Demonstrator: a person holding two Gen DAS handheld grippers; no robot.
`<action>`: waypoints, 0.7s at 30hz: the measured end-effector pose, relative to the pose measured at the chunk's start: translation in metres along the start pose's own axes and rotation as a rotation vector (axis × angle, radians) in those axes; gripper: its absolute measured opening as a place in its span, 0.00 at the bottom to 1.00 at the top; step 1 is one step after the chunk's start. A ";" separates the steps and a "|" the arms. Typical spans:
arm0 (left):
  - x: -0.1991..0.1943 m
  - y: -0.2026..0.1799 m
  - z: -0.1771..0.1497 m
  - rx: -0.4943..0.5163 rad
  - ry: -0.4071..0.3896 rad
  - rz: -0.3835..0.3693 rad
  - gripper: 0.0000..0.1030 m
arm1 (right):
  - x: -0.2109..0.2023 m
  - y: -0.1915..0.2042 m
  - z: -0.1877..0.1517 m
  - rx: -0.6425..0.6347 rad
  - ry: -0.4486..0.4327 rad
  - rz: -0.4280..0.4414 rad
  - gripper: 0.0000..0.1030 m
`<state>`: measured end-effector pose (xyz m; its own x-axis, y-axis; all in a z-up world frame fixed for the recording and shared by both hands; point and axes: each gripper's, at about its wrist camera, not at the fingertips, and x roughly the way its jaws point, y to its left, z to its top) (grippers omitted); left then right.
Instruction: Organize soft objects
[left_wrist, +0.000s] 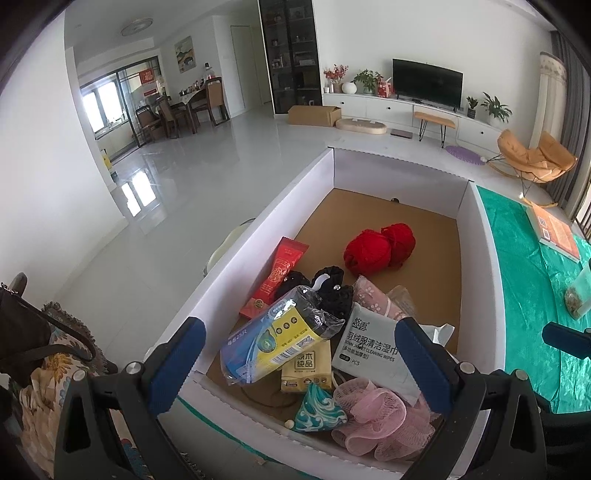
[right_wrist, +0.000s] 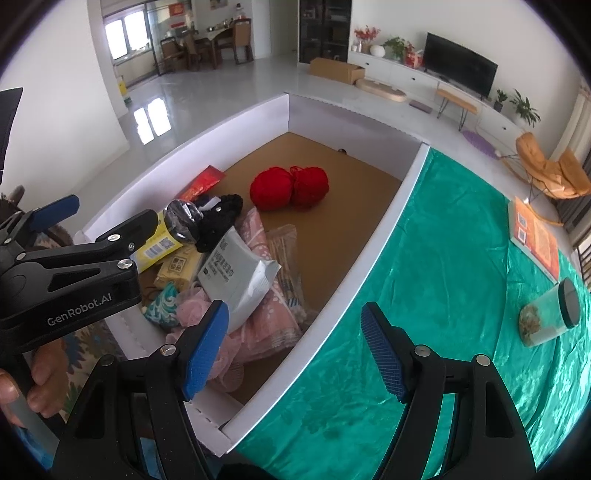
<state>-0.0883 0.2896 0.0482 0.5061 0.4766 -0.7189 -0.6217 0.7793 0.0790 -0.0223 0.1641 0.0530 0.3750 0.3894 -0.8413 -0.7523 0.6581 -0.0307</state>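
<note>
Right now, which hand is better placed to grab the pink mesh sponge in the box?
Left, probably. The left gripper hangs open over the box's near end, directly above the pink mesh sponge. The right gripper is open too, but straddles the box wall.

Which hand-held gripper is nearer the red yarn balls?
Left. The left hand-held gripper hangs open over the box's near pile, facing the red yarn balls. The right hand-held gripper is open too, straddling the box's right wall, partly over the green cloth.
</note>
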 end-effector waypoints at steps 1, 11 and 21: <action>0.000 0.000 0.000 -0.002 0.000 -0.001 0.99 | 0.000 0.000 0.000 0.000 0.000 -0.001 0.75; -0.003 0.000 0.000 -0.001 -0.010 -0.004 0.99 | 0.000 0.002 0.000 0.003 0.008 0.002 0.75; -0.010 0.006 0.003 -0.017 -0.022 -0.024 0.99 | -0.002 0.008 0.003 0.007 0.029 -0.011 0.75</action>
<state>-0.0953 0.2911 0.0577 0.5337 0.4669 -0.7051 -0.6193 0.7836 0.0502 -0.0273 0.1706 0.0565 0.3675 0.3632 -0.8562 -0.7443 0.6668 -0.0366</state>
